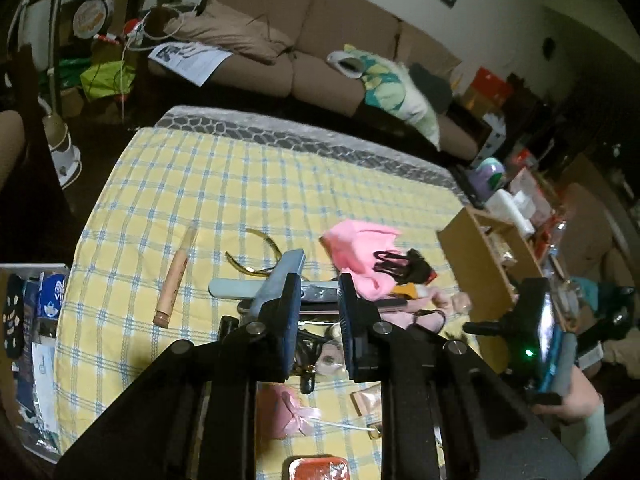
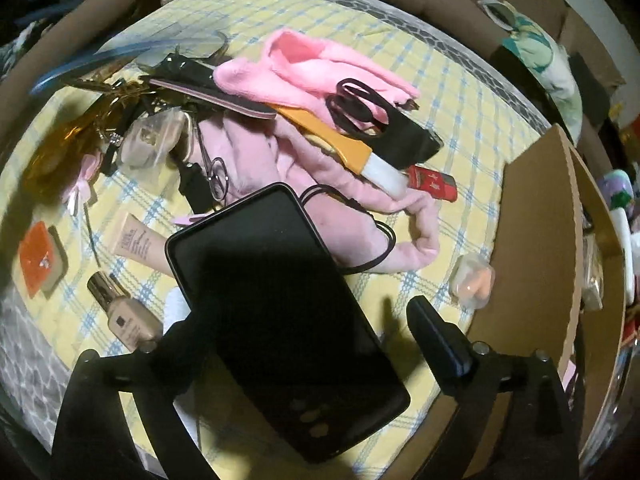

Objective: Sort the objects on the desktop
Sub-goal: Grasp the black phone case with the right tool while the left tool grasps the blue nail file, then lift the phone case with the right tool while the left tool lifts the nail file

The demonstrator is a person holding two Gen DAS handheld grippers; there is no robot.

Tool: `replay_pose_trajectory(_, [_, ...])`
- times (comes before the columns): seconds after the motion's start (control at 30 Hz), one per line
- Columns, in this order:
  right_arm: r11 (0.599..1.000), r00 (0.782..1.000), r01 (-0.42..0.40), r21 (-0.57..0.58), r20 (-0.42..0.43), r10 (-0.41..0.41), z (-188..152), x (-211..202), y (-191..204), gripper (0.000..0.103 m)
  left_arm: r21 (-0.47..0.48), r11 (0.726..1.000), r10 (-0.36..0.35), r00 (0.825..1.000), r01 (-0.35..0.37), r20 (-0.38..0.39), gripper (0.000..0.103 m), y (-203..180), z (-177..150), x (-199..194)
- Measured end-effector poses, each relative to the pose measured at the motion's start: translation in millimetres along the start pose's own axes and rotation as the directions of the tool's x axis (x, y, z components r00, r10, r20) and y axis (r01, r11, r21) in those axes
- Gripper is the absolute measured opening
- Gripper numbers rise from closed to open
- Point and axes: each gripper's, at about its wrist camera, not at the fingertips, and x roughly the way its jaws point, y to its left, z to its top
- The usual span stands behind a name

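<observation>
My left gripper holds a flat blue-grey nail file against its left finger; the jaws stand apart with a gap to the right finger. It hovers above a pile of items on the yellow checked cloth. My right gripper has a black phone lying between its fingers, leaning on the left one; the right finger stands apart from it. In the left wrist view the phone shows edge-on at the right. Black scissors lie on a pink cloth.
A brown cardboard box stands at the right. A peach tube, gold hairband, foundation bottle, orange case, red tube, cream tube and orange-white knife lie on the cloth. A sofa is behind.
</observation>
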Motion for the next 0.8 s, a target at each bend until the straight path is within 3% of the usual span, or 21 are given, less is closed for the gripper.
replay_pose_trajectory(0.07, [1.0, 1.0, 0.009, 0.009, 0.001, -0.009, -1, 4, -5, 0.103, 0.016, 1.0, 0.014, 1.0, -0.014, -0.004, 0.017, -2, 0, -2])
replay_pose_trajectory(0.13, [1.0, 1.0, 0.012, 0.024, 0.0, -0.012, -1, 7, -7, 0.103, 0.03, 0.998, 0.047, 0.999, -0.046, -0.022, 0.017, 1, -2, 4])
replay_pose_trajectory(0.2, [0.999, 1.0, -0.019, 0.047, -0.016, 0.019, 1, 8, -13, 0.103, 0.049, 0.996, 0.074, 0.996, -0.072, -0.05, 0.022, 5, -5, 13])
replay_pose_trajectory(0.23, [0.998, 0.999, -0.036, 0.048, -0.018, 0.037, 1, 7, -13, 0.103, 0.064, 0.994, 0.098, 0.993, -0.094, -0.064, 0.032, 7, -7, 19])
replay_pose_trajectory(0.27, [0.997, 0.998, -0.056, 0.045, -0.016, 0.057, 1, 5, -14, 0.103, 0.09, 0.987, 0.138, 0.988, -0.131, -0.073, 0.046, 8, -10, 25])
replay_pose_trajectory(0.47, [0.994, 0.993, -0.113, 0.004, -0.022, 0.113, -4, 1, -8, 0.103, 0.274, 0.912, 0.343, 0.934, -0.306, -0.1, 0.059, 15, -26, 63])
replay_pose_trajectory(0.53, [0.993, 0.993, -0.118, -0.019, -0.023, 0.118, -5, 2, -3, 0.103, 0.251, 0.934, 0.287, 0.952, -0.254, -0.106, 0.068, 22, -29, 69])
replay_pose_trajectory(0.6, [0.991, 0.992, -0.123, -0.045, -0.013, 0.122, -6, -1, 3, 0.103, 0.249, 0.931, 0.305, 0.944, -0.267, -0.128, 0.067, 27, -32, 75])
replay_pose_trajectory(0.73, [0.981, 0.981, -0.189, -0.035, 0.025, 0.19, -3, -11, 2, 0.103, 0.207, 0.956, 0.242, 0.959, -0.21, -0.147, 0.065, 35, -32, 72])
replay_pose_trajectory(0.8, [0.981, 0.982, -0.186, -0.054, 0.024, 0.187, -3, -12, 6, 0.103, 0.239, 0.945, 0.263, 0.954, -0.224, -0.145, 0.065, 35, -34, 72])
